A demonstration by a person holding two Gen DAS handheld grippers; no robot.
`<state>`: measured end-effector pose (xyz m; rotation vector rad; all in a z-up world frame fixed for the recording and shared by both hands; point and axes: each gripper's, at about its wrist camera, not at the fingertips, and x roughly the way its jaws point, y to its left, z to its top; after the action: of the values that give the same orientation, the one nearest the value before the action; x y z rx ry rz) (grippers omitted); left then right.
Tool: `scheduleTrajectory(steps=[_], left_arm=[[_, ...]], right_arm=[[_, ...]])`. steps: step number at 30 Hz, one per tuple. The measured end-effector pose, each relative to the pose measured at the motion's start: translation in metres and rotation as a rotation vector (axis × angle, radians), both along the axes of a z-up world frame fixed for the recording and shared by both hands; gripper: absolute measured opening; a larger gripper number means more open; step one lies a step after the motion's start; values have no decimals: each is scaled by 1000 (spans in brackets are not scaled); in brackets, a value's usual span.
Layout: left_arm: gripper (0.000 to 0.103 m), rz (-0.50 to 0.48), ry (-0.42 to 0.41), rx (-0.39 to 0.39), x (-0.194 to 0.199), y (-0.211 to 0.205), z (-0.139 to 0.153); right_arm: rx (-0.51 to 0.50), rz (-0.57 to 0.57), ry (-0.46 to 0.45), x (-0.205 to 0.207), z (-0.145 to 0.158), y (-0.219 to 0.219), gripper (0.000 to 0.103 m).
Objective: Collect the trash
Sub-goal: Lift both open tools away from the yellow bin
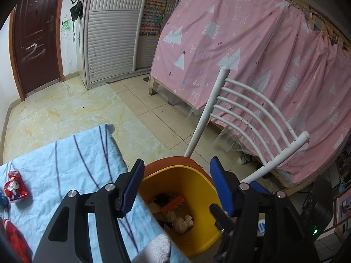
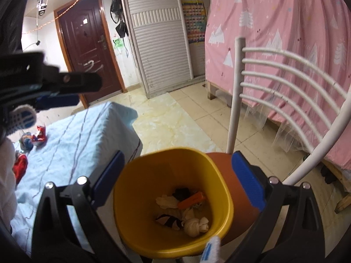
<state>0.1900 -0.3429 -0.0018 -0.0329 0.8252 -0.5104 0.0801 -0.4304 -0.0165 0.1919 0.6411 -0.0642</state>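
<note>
Tiled floor, pink curtain far right, brown door far left. Right gripper: fingers wide, nothing between them, hovering over yellow bin. Left gripper: fingers wide too, nothing held, above bin's near-left rim. Bin sits on an orange chair seat, white slatted back behind. Inside: knotted beige rag, orange piece, dark scraps. Left of bin, blue-striped cloth surface carries a red wrapper, well apart from the bin.
</note>
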Motion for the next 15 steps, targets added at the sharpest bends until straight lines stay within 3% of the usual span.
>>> scheduleTrajectory(steps=[15], left_arm=[[57,64,-43,-60,-22,64,33]], right_arm=[[-44,30,-52,-16,42,37,95]])
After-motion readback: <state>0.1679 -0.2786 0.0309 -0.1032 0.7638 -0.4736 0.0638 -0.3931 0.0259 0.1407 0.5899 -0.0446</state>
